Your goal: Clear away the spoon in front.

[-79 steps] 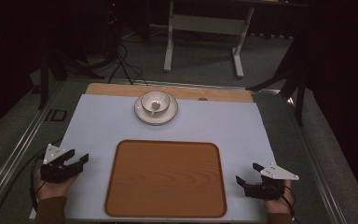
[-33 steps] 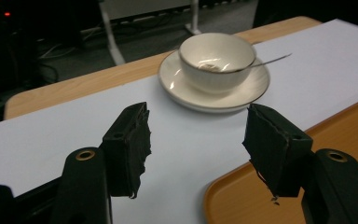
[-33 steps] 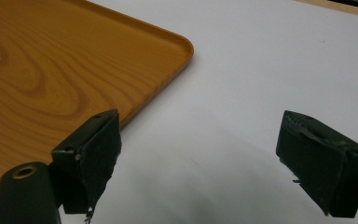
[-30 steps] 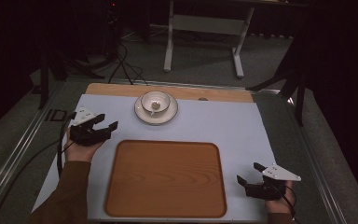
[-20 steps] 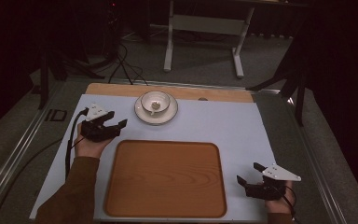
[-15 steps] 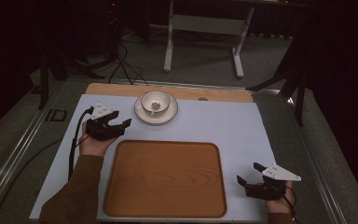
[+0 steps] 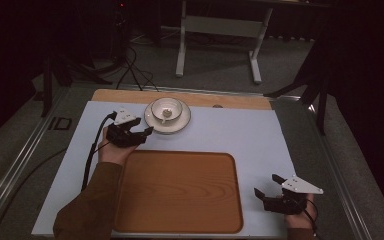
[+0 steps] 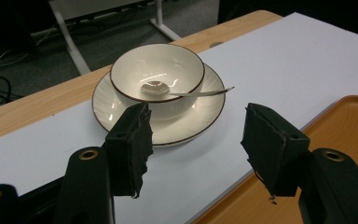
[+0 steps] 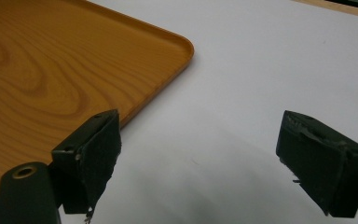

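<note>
Two grippers were up, both with jaws spread and nothing between them. Left gripper [image 7: 141, 135] sat at the far-left corner of the tray [image 7: 180, 195], forearm stretched out across the mat [image 7: 240, 130], jaws aimed at the plate [image 8: 193, 128] and just short of its rim. Bowl [image 8: 157, 74] stood on that plate at the mat's far edge, spoon [image 8: 186, 91] lying in it, handle over the rim. Right gripper [image 7: 267, 187] rested low near the tray's near-right corner, jaws pointing left over bare mat.

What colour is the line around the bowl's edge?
Dark brown, on the cream bowl; clearest in the left gripper view.
</note>
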